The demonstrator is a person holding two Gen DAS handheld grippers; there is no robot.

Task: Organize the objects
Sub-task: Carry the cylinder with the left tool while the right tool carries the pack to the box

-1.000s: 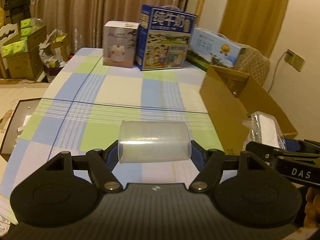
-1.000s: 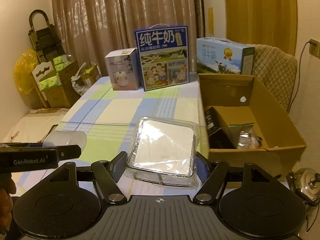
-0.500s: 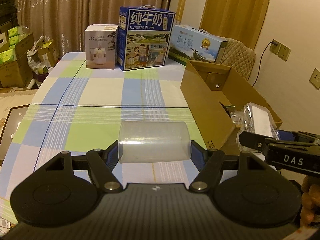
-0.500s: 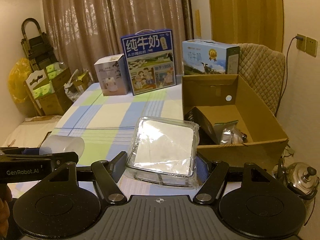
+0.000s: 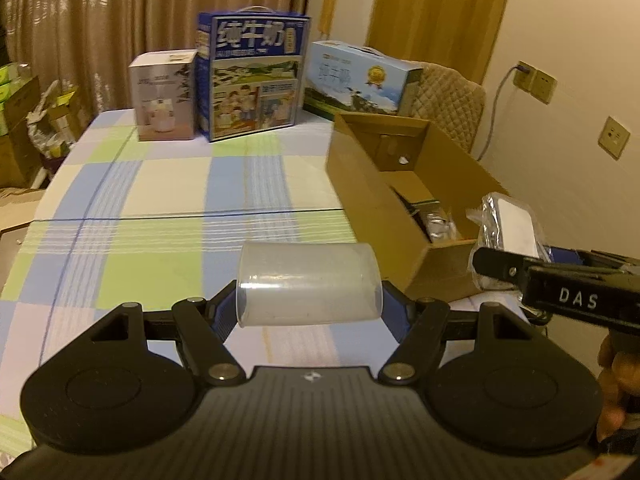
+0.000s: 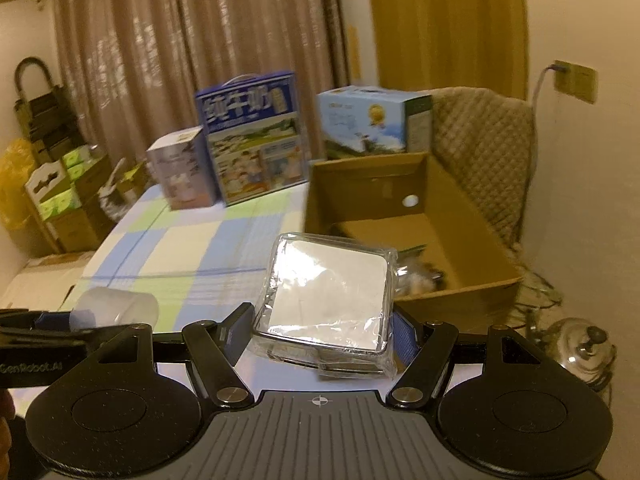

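My left gripper (image 5: 308, 304) is shut on a translucent plastic cup (image 5: 307, 284) held on its side above the checked tablecloth (image 5: 168, 200). The cup also shows in the right wrist view (image 6: 114, 310). My right gripper (image 6: 324, 332) is shut on a clear-wrapped square white pack (image 6: 330, 292), held near the front left corner of the open cardboard box (image 6: 460, 292). In the left wrist view the pack (image 5: 512, 228) sits over the box's (image 5: 376, 196) near end. Inside the box lie dark and foil-wrapped items (image 5: 436, 224).
At the table's back stand a white appliance box (image 5: 164, 96), a blue milk carton (image 5: 252, 76) and a light blue carton (image 5: 360, 78). A quilted chair (image 6: 484, 148) is behind the box. A metal kettle (image 6: 584, 348) is on the floor at right. Stacked boxes (image 6: 60, 192) are at left.
Both grippers have moved up and toward the cardboard box, carrying the cup and the pack. The box now looks closer and its inside shows more.
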